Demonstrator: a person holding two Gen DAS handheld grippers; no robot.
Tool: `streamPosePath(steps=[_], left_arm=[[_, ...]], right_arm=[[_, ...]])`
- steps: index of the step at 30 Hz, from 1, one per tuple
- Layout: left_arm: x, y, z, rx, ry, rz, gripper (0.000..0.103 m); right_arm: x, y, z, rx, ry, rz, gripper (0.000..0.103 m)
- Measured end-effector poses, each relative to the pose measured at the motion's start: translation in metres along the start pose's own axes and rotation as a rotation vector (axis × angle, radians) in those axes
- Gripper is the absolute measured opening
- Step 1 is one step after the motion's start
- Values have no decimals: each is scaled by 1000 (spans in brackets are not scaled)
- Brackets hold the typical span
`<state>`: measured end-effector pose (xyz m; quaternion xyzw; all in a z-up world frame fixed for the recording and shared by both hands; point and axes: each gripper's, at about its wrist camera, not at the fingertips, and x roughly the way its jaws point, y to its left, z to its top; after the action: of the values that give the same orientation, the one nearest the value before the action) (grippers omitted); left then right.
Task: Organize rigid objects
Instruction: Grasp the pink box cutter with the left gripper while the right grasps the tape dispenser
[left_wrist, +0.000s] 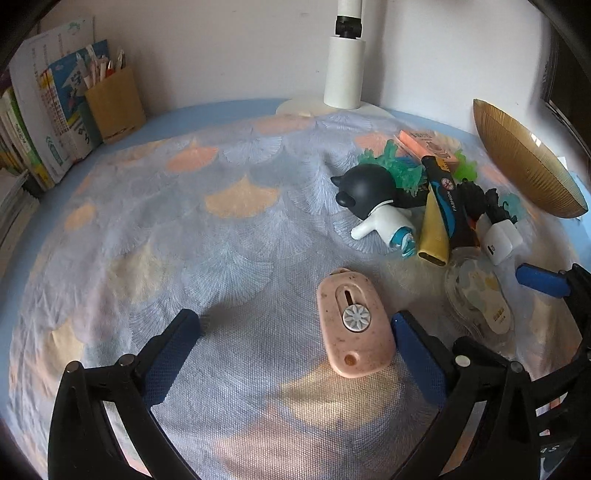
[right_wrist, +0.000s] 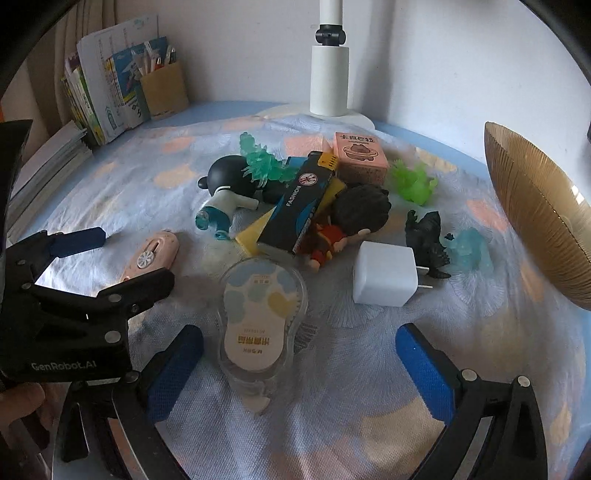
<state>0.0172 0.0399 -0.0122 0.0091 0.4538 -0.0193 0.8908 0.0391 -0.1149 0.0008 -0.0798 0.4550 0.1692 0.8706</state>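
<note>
Left claw (left_wrist: 295, 332) and right claw (right_wrist: 299, 350), both spread wide, side by side.

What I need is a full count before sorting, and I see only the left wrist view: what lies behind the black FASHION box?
Observer: A doll with dark hair and red clothes lies against the black box.
Operator: Which way do the white charger's prongs face?
Observer: The white charger points its prongs at a black dinosaur figure.
Operator: Are the right tongs holding anything?
Observer: No. The right tongs are open, and the clear tape dispenser lies on the cloth between their fingers.
</note>
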Motion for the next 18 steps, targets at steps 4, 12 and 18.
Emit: streamPosePath(steps=[4,12,18], left_arm=[[1,1,0,-2,0,2,103],[7,0,13,-27,2,21,103],[-1,-2,16,-10,-38,0,59]], right_arm=[[0,0,1,0,-4,3,103],[-14,7,0,-2,-61,-3,46],[-15,3,1,11,-68,45,46]])
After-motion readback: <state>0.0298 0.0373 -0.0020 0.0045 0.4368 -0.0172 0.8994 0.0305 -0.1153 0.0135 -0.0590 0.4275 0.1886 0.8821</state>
